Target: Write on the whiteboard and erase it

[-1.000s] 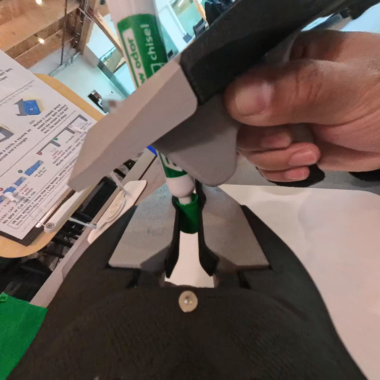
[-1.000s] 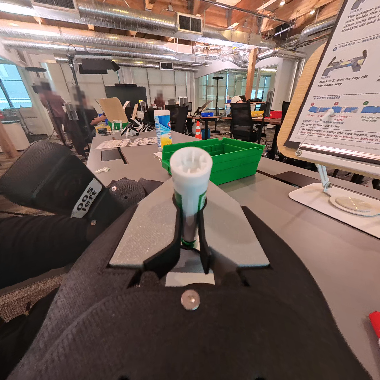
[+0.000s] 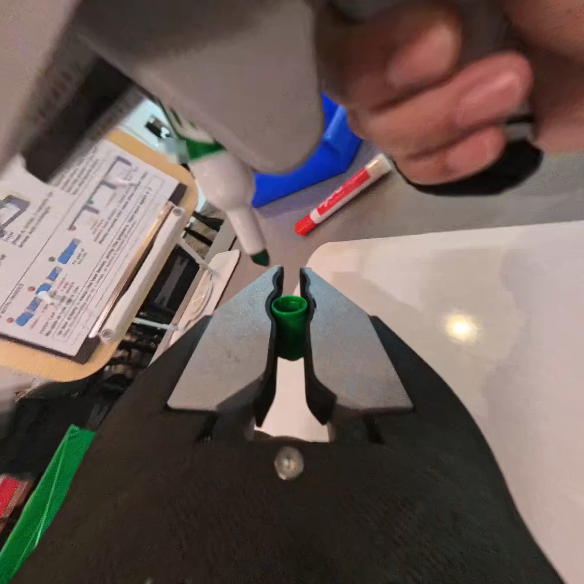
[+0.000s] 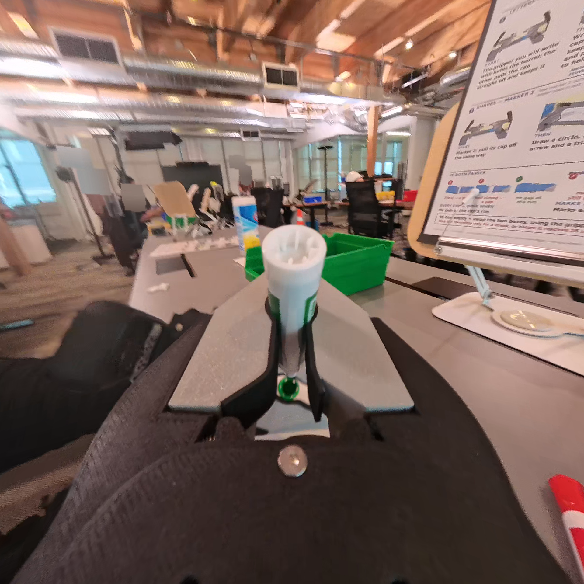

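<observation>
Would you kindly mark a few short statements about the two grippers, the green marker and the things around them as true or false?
1. The left gripper holds the green cap. True.
2. The green marker is capped. False: its dark tip is bare, above and apart from the cap.
3. The right gripper is shut on the green marker's barrel. True.
4. The red marker stands upright in the blue bin. False: it lies flat on the grey table, beside the bin.
5. The whiteboard is covered with green writing. False: the part in view is bare.
</observation>
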### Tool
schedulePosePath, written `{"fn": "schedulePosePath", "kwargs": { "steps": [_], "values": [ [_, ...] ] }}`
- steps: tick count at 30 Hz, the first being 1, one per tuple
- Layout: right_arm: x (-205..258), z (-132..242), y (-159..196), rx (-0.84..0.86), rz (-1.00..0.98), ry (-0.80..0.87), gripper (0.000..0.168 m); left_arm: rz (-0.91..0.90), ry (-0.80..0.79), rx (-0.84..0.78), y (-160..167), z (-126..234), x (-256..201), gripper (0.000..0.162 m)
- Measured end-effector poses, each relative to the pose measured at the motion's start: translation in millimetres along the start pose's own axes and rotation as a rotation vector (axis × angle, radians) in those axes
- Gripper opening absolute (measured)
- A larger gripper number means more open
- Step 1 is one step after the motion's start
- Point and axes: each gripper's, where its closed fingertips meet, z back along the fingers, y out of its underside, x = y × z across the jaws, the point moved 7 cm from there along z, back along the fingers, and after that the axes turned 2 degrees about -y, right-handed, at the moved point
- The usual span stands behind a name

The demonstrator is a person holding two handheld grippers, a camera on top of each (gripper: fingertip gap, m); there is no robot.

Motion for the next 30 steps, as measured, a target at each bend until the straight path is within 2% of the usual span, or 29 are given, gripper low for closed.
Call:
{"fn": "schedulePosePath", "kwargs": {
  "steps": [1, 3, 6, 23, 30],
  "values": [
    [-5.7, 3.8, -1.2, -0.005, -0.032, 0.009, 0.009, -0.014, 0.039, -0.017, 2.6, 1.1, -4.4, 0.009],
    [-13.9, 8.3, -2.6, -0.010, -0.056, 0.038, 0.009, 0.068, 0.057, -0.058, -0.8, 4.8, -0.4, 0.009],
    [-17.4, 11.7, -6.2, -0.035, -0.066, 0.039, 0.009, 0.164, 0.050, -0.029, 3.1, 1.7, 9.6, 0.009],
    [-28.3, 17.1, -7.3, -0.056, -0.118, 0.028, 0.009, 0.160, -0.107, 0.160, 44.1, 8.4, 42.0, 0.009],
    [-30.5, 18.5, -8.2, -0.059, -0.126, 0.026, 0.009, 0.389, -0.065, 0.148, 68.5, 27.9, 54.6, 0.009]
  ]
}}
